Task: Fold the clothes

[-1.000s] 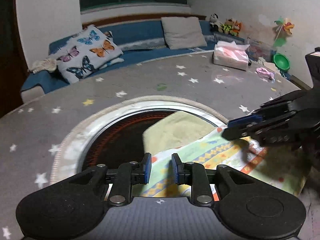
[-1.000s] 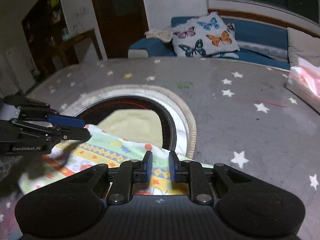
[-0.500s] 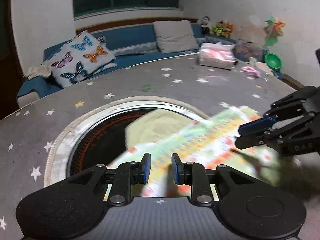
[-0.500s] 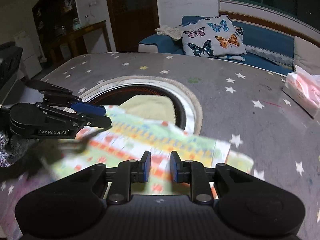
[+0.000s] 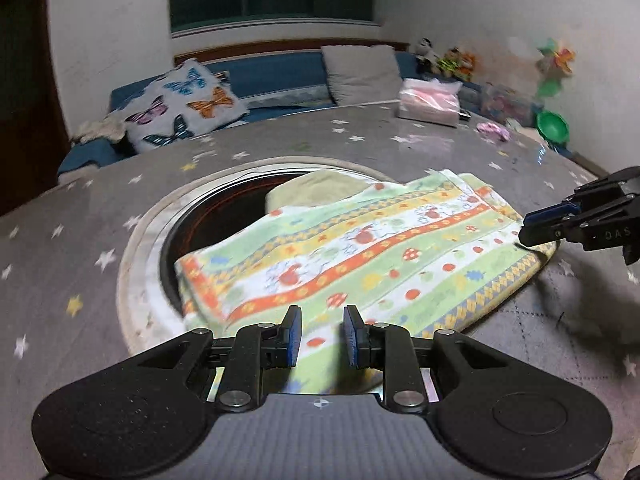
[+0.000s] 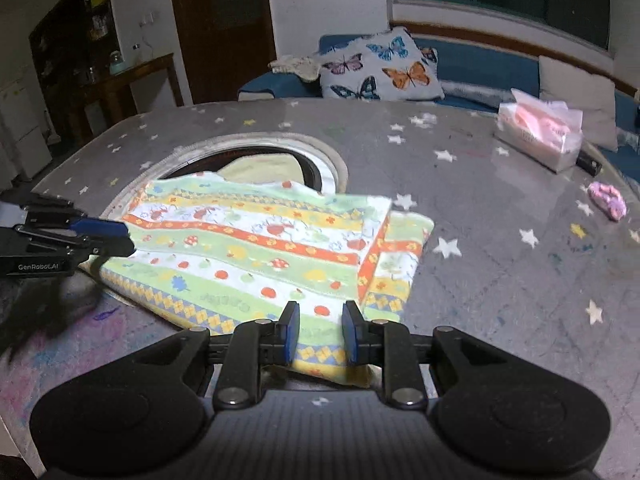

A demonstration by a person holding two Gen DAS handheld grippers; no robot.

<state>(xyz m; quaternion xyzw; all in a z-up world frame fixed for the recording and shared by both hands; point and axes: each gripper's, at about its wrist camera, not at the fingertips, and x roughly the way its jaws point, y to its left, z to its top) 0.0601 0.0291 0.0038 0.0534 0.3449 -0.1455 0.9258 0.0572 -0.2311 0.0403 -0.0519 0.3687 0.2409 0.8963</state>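
A striped, colourful cloth [image 5: 372,256] with mushroom and fruit prints lies folded over on the grey star-patterned table [image 5: 80,248], partly over a round opening [image 5: 208,220]. It also shows in the right wrist view [image 6: 256,248]. A pale yellow cloth [image 5: 316,192] lies inside the opening behind it. My left gripper [image 5: 320,334] is open just above the cloth's near edge, nothing between its jaws. My right gripper [image 6: 318,330] is open above the opposite edge, also empty. Each gripper shows at the side of the other's view.
A pink tissue pack [image 6: 540,136] and a small pink item [image 6: 608,200] lie at the table's far side. A blue sofa with a butterfly cushion [image 6: 380,68] stands behind the table. A green bowl [image 5: 554,126] and toys sit near the wall.
Both grippers have lifted and pulled back from the cloth, and their jaws have opened a little. The cloth now lies folded and flat on the table.
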